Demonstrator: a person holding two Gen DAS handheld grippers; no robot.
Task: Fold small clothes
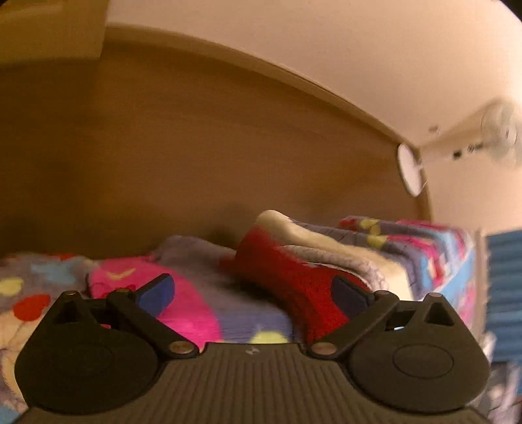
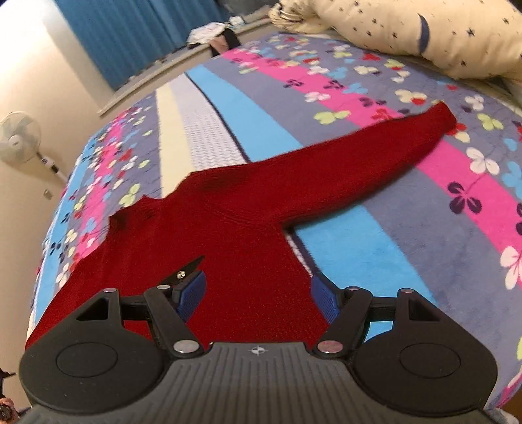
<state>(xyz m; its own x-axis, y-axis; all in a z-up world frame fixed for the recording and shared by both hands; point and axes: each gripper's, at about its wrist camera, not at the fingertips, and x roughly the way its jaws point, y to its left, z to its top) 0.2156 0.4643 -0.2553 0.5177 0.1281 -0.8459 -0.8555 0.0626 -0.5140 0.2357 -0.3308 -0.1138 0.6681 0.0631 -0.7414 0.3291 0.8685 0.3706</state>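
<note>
Right gripper (image 2: 257,290): blue-padded fingers spread wide, released, low over the body of the red knit sweater (image 2: 248,228), which lies on the striped floral fleece blanket (image 2: 407,234); one sleeve runs to upper right of frame. Left gripper (image 1: 253,293): also spread, nothing pinched; right pad looks to touch a bunched red sweater fold (image 1: 293,277), blurry. Far: cream star-print pillow (image 2: 424,29), blue curtain (image 2: 140,32), white fan (image 2: 19,137).

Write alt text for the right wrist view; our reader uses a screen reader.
A red sweater lies spread on a flowered, striped blanket, one sleeve stretched toward a cream pillow. The right tool hangs open over the sweater's body. A fan and blue curtain stand behind.
</note>
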